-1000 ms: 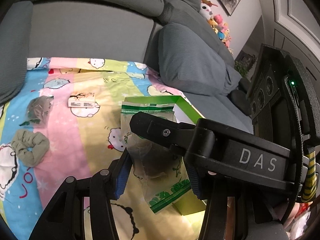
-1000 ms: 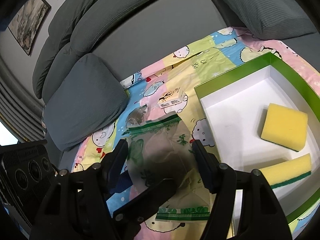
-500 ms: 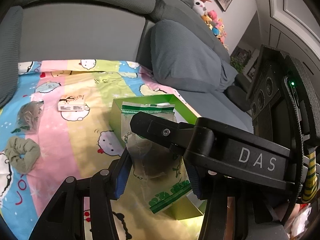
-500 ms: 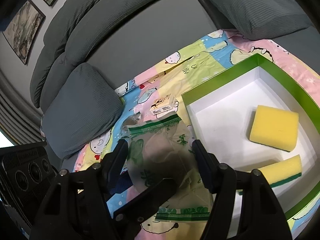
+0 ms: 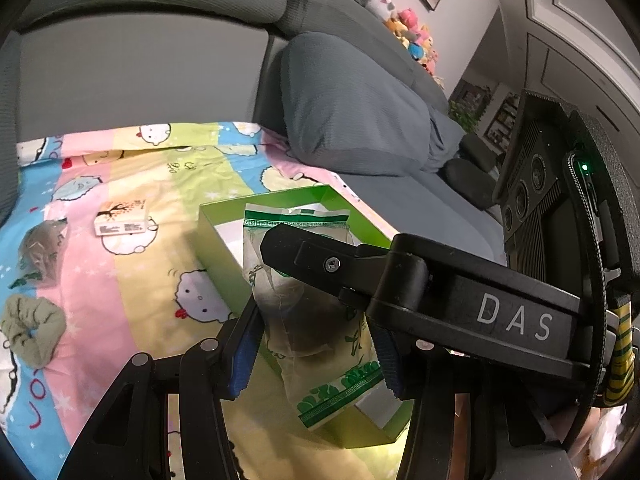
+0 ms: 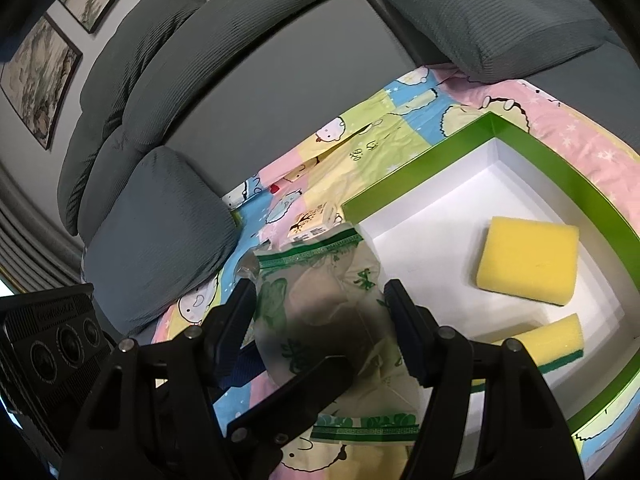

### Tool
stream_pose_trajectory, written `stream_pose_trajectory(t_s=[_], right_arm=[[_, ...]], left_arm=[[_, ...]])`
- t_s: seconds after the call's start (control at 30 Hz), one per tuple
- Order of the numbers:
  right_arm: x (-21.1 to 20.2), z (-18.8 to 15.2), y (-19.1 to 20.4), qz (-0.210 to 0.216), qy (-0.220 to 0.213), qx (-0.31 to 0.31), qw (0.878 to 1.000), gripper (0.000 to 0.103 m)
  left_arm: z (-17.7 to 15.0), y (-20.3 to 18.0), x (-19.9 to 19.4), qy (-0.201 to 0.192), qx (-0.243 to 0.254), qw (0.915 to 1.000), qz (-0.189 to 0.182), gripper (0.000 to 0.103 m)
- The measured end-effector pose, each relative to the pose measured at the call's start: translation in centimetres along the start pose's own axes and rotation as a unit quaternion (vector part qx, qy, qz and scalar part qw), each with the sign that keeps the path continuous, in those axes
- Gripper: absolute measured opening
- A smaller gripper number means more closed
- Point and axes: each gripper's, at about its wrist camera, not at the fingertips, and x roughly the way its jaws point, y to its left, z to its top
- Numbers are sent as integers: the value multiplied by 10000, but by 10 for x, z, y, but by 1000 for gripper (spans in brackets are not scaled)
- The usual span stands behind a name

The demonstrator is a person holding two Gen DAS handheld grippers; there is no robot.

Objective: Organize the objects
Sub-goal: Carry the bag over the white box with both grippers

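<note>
Between the left gripper's pads: the left gripper (image 5: 314, 348) is pinching the clear green-printed packet (image 5: 316, 328) by its side edges, its fingers standing wide apart with the packet filling the gap
Across the right gripper: the right gripper (image 6: 320, 320) is flanking the same packet the same way, its pads seeming to press on both edges; one of its fingers (image 5: 340, 264) is crossing the packet's face in the left view
Packet position: it is hanging clear of the blanket (image 5: 120, 280), over the near wall of the green box (image 5: 224, 248), its lower seam dangling outside and its top leaning in over the white floor
Slip risk: thin film is giving the pads little to bite on, so uneven pressure is likely to let the packet slide or twist out
Crush risk: both grippers squeezing inwards are likely to be buckling the film and cracking whatever dark content is sitting inside
Tangle risk: the two sets of fingers are overlapping closely, so one opening late is likely to drag the packet sideways
Wall risk: the dangling seam is in danger of catching on the rim and tipping the light box
Landing room: two yellow sponges (image 6: 528, 260) are occupying the far side, leaving the near floor free
Waiting outside: a small carton (image 5: 122, 218), a second packet (image 5: 42, 248) and a green scrunchie (image 5: 32, 330) are lying well apart on the blanket
</note>
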Motion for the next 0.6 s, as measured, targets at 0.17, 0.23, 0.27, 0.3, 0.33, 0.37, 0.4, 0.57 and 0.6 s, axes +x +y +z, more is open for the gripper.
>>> stream_pose_trajectory(t_s=[0.17,0.23,0.27,0.3,0.33,0.37,0.4,0.57,0.6], right_arm=[[-2,2,-10,-34,-29,134,9999,65],[-3,2,-14,-64,-45,185,9998,65],[-4,2,-16,-77,-51,203,9998,65],[-5,2,-17,-84,-54,218,9997,65],[-6,2,-19,-88,-59,239,9997,65],[-6,3,-20,-91,-66,261,9996,65],[-7,3,-22,-95,-75,287,9995,65],[-10,5,-30,-126,-117,392,9991,65],[-10,5,-31,-136,-121,408,9990,65]], left_arm=[[2,-5,8,74,51,10000,-39,52],[2,-7,11,104,67,9999,-65,52],[2,-8,13,109,69,9999,-61,52],[3,-9,14,124,84,9999,-68,52],[3,-10,16,134,101,9998,-71,52],[3,-11,17,146,115,9998,-75,52],[4,-12,18,156,127,9998,-82,52],[5,-17,25,227,175,9995,-142,52],[5,-17,26,237,178,9994,-149,52]])
